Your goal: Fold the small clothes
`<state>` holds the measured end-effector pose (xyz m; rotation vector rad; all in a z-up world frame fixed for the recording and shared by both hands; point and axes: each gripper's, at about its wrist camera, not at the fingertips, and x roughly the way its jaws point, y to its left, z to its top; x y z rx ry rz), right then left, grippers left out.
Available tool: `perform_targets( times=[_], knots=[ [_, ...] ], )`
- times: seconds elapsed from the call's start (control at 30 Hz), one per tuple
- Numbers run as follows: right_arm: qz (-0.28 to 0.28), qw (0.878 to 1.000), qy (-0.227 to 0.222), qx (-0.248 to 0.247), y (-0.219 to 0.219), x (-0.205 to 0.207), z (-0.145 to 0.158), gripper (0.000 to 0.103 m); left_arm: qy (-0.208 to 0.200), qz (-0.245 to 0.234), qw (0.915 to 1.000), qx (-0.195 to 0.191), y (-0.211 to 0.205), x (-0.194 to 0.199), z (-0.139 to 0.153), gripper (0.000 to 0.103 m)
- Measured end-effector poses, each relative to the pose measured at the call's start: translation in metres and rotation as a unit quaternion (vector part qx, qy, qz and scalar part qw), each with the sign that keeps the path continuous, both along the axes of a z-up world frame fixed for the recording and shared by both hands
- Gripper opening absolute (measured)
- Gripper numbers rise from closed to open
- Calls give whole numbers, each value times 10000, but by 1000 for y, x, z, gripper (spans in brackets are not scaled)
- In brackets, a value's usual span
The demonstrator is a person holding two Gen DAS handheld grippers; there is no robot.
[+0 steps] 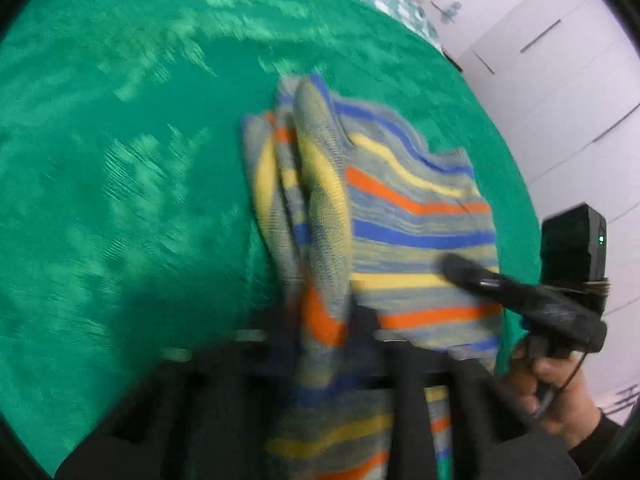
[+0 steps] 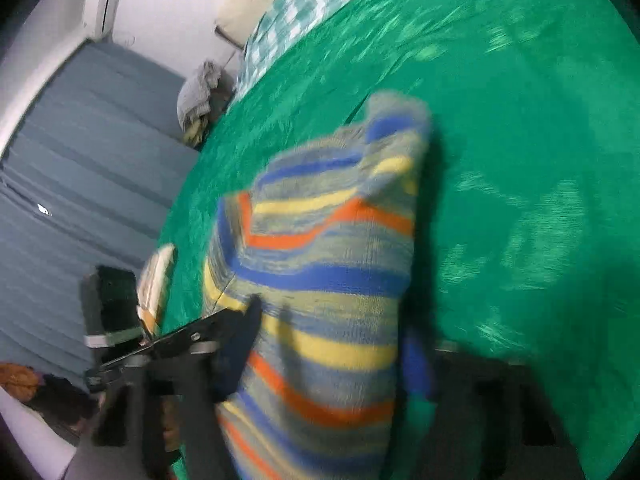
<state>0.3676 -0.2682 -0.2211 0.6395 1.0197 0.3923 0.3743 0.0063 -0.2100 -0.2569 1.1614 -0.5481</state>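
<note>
Two hand-held grippers share one striped knit garment (image 1: 400, 216) over the green bed cover (image 1: 120, 160). The left hand-held gripper (image 1: 324, 344) is closed on a bunched fold, likely lifting it to bring one half over. The right hand-held gripper (image 2: 320, 392) has cloth draped across its fingers; blur hides whether it is pinching. What kind of garment it is stays unclear.
</note>
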Motion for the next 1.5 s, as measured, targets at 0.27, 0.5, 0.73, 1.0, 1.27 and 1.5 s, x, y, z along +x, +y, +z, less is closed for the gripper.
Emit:
perform_targets(
  times=[0.27,0.5,0.73,1.0,1.27,1.5],
  knots=[
    [285,9820,-1126,-1489,49,-17,69,24,-922,227,9955,67,7,-23,65,14],
    [331,9745,-1983,-992,56,-16,162,24,-1605,306,9865,-61,25,-26,163,15],
    [37,9807,-1046,-1654,34,0,129,88,-1260,941,9784,1339,26,-31,89,75],
    [374,9317,-843,-3513,40,-136,113,94,-2416,760,9370,2404,9,-182,103,101],
    [141,9162,-1265,-3799,69,-250,172,99,-2467,1038,9461,1821,9,-263,163,103],
    [-86,9169,-1316,-3768,81,-305,197,99,-2188,1305,9437,2111,10,-299,178,103]
  ],
)
